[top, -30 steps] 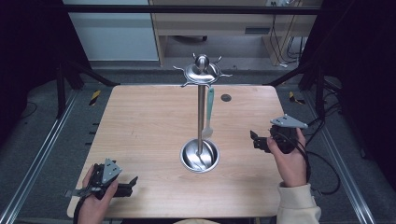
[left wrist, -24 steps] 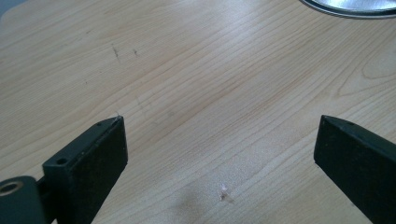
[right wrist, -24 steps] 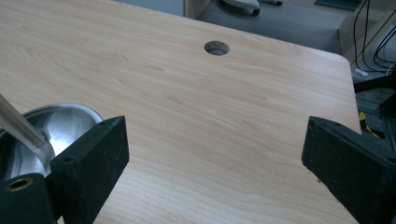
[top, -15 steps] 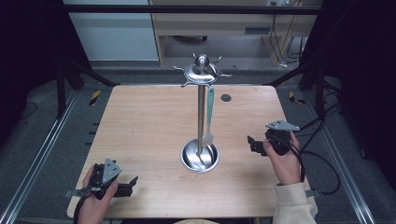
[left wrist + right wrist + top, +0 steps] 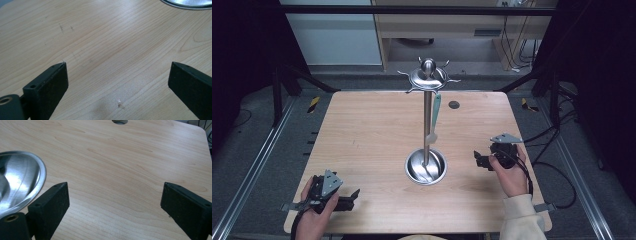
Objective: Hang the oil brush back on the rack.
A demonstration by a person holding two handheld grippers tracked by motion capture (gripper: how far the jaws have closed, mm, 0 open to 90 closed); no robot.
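A steel utensil stand (image 5: 427,120) rises from a round dish base (image 5: 426,166) at the table's middle. A pale green and white utensil (image 5: 434,120) hangs from one of the hooks at its top. My left gripper (image 5: 354,197) rests low on the table near the front left edge, its jaws wide apart over bare wood (image 5: 117,67). My right gripper (image 5: 477,160) is held just right of the dish base, open and with nothing in it (image 5: 115,192). The base's rim (image 5: 30,180) shows at the left of the right gripper view.
A wooden table (image 5: 362,130) carries the stand. A small round hole (image 5: 454,104) sits near its far right edge. A wooden shelf unit (image 5: 452,30) and cables lie beyond the table. Metal rails run along both sides.
My right gripper has come down and toward the person's side, settling lower beside the dish base. The left gripper has stayed still.
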